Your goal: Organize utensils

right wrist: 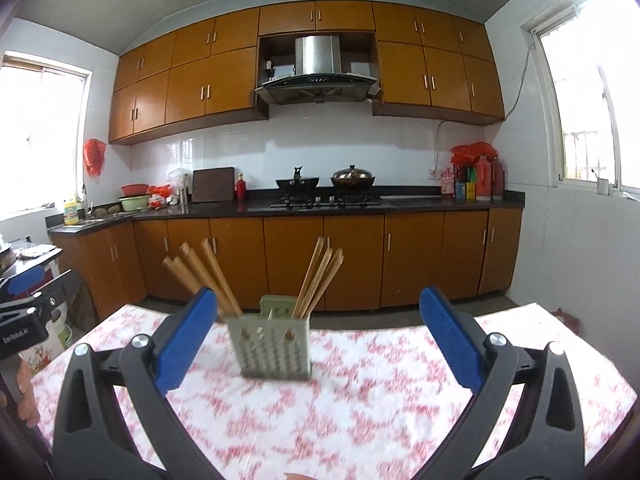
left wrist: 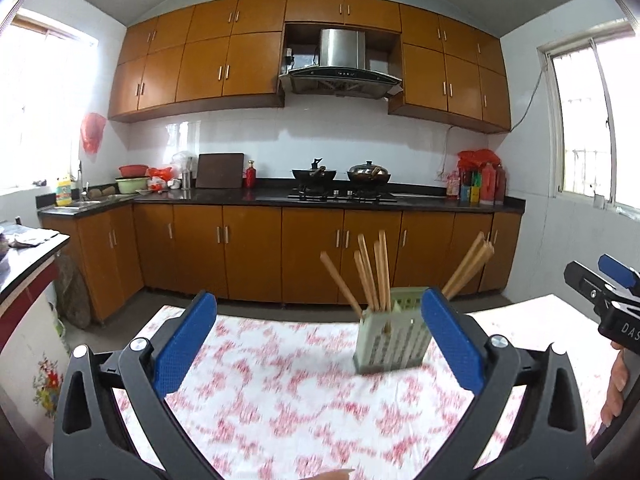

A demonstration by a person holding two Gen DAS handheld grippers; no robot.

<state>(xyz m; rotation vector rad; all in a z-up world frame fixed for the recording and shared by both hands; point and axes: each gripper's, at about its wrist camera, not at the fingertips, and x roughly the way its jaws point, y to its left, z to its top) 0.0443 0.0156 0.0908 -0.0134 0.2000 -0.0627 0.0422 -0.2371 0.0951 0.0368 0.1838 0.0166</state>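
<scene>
A table (left wrist: 280, 400) covered with a red-and-white flowered cloth is seen under both grippers, and beyond it a kitchen counter (left wrist: 280, 194) runs along the far wall. The chopstick holder (left wrist: 390, 330), a pale green perforated box, is taken as the landmark; it stands upright on the cloth.

In the left wrist view the left gripper (left wrist: 318, 346) is held on the near side of the holder with its jaws spread wide and nothing between the pads; its right blue pad overlaps the holder's right edge in the picture, but whether it touches cannot be told. In the right wrist view the right gripper (right wrist: 318, 346) is likewise held wide and empty, nearer than the holder, which appears between the pads and towards the left one.

The chopsticks (left wrist: 370, 272) are found standing in the holder in two leaning bunches, one fanned to the left and one to the right. No loose utensil is seen on the cloth near the holder.

The sorting is judged to be at or near its end, with both tools apparently free of the load. If any further move is called for, a check of the table for stray pieces would be needed, and the holder should not be knocked by the pad beside it.
</scene>
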